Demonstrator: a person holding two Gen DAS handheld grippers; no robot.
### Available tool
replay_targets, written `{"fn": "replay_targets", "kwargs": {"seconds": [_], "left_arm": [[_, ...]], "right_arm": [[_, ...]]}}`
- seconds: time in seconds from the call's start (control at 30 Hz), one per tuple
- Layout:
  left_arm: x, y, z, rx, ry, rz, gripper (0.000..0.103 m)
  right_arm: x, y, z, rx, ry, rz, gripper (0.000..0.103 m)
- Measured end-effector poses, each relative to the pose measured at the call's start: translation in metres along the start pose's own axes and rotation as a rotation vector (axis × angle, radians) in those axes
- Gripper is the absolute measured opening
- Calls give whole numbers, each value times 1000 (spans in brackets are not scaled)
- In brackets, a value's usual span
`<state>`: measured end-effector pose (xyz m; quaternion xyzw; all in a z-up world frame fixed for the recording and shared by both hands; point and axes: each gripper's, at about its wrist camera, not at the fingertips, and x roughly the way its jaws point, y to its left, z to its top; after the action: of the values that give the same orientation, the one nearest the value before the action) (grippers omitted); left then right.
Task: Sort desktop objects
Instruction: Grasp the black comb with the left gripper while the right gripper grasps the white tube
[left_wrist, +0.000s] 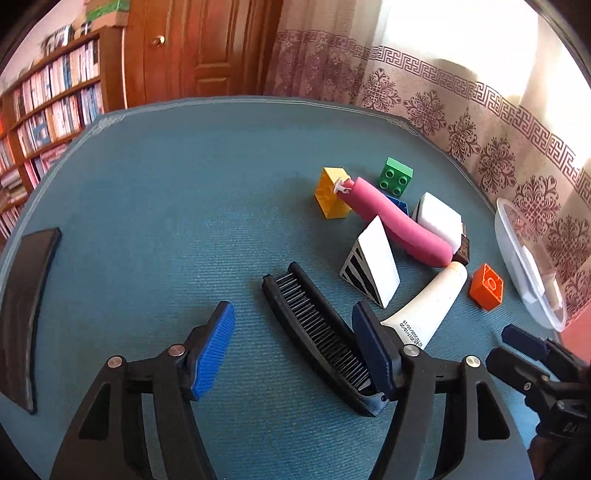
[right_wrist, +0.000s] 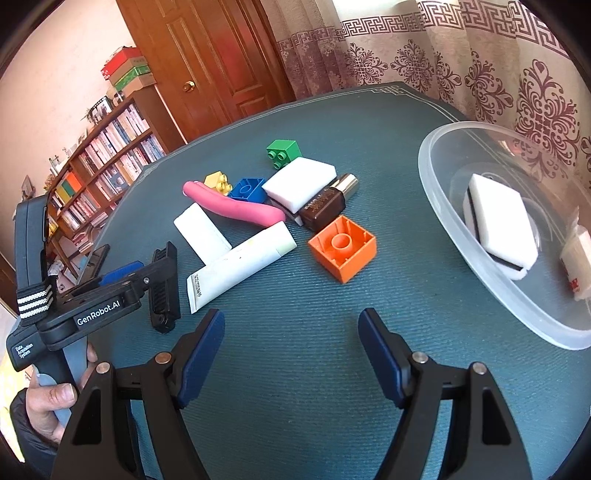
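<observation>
My left gripper (left_wrist: 295, 347) stands open over the blue table mat. A black comb (left_wrist: 317, 339) lies between its fingers, close against the right pad and apart from the left one. Beyond it lie a white tube (left_wrist: 428, 299), a striped white block (left_wrist: 373, 262), a pink roll (left_wrist: 395, 221) and an orange brick (left_wrist: 487, 286). My right gripper (right_wrist: 291, 332) is open over bare mat with nothing between its fingers. The orange brick (right_wrist: 343, 247) lies hollow side up just ahead of it. The tube (right_wrist: 240, 262) and the comb (right_wrist: 164, 284) are to its left.
A clear plastic bowl (right_wrist: 443, 206) at the right holds a white sponge (right_wrist: 498, 221) and a small packet (right_wrist: 580, 258). Green (right_wrist: 283, 151), yellow (right_wrist: 218, 182) and blue (right_wrist: 247, 190) bricks, a white sponge (right_wrist: 299, 181) and a brown bottle (right_wrist: 325, 206) crowd the middle. A black slab (left_wrist: 26, 314) lies far left.
</observation>
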<state>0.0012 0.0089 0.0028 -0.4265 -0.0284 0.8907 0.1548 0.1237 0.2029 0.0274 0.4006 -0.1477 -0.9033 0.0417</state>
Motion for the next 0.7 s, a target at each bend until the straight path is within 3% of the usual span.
{"fn": "replay_targets", "kwargs": {"seconds": [0.13, 0.3, 0.43, 0.53, 0.7], "left_arm": [[3, -2, -1, -32, 4, 8, 69], [6, -16, -3, 40, -9, 80, 69], [7, -22, -6, 70, -19, 49, 49], [7, -22, -6, 75, -23, 41, 48], [8, -19, -5, 67, -26, 28, 48]], "right_arm": [[1, 4, 1, -10, 1, 8, 79], [4, 4, 2, 6, 21, 45, 79], [10, 7, 7, 30, 49, 101, 79], [18, 10, 10, 54, 70, 135, 79], [32, 15, 20, 53, 69, 109, 79]]}}
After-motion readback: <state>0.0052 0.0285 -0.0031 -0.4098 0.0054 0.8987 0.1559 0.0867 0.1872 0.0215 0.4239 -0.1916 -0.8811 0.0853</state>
